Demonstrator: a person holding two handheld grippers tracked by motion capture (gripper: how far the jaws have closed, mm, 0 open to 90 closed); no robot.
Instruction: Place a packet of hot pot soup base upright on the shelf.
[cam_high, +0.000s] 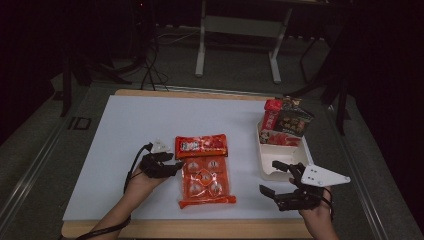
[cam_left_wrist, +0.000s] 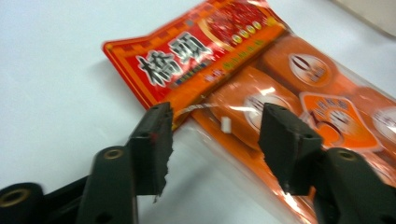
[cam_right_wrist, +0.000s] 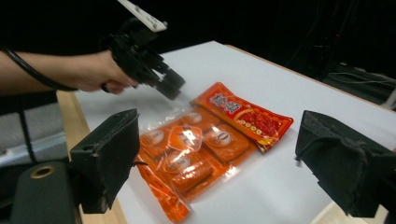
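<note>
Near the table's middle lay the orange clear-plastic snack pack (cam_high: 205, 167), just released by the half-parted left gripper (cam_left_wrist: 215, 133) (right gripper (cam_right_wrist: 217, 158) hung wide, empty); probably next: regrasp its edge.

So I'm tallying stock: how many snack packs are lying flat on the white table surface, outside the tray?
1: the orange snack pack lies at the table's middle, beside the left hand-held gripper. Other packets stand in the white tray at right; some may be hidden there.
</note>
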